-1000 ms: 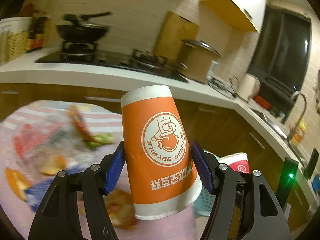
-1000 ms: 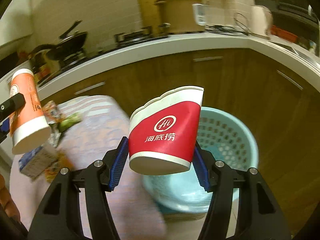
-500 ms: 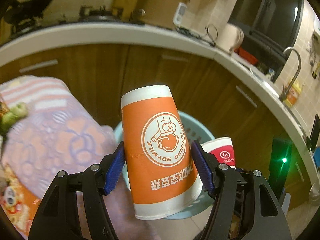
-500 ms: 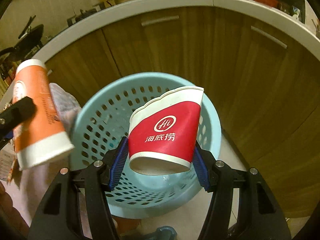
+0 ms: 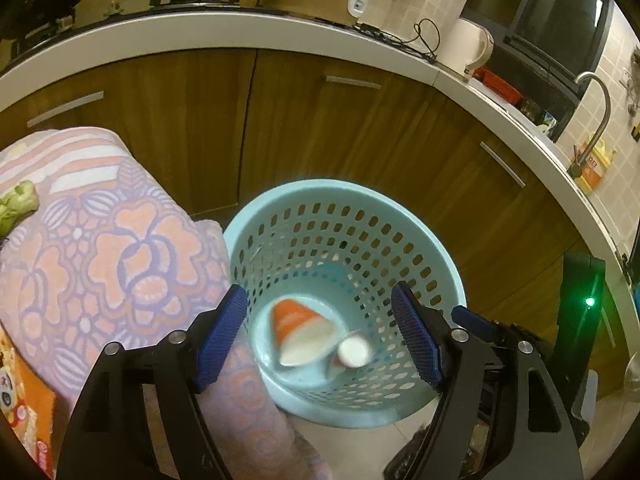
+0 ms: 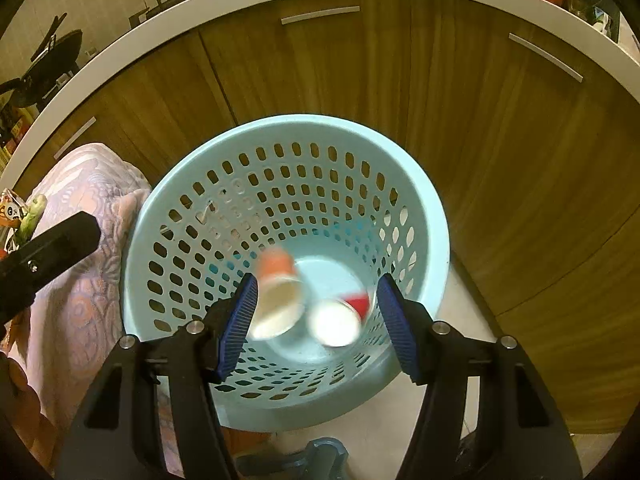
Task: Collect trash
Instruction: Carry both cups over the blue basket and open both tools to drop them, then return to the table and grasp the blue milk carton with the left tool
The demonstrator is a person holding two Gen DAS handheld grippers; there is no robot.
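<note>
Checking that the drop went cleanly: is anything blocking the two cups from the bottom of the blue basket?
Nothing visible does. The orange cup and the red cup, both blurred, are already inside the basket near its floor. Both tools, left and right, are open above it.

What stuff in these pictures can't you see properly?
- Orange cup and red cup: motion-blurred in both wrist views, so their print is unreadable.
- Basket bottom: partly hidden by the cups and the right gripper.
- Wrappers on the cloth: cut off by the left view's edge.
- Left gripper: in the right view only one dark finger shows at the left edge.
</note>
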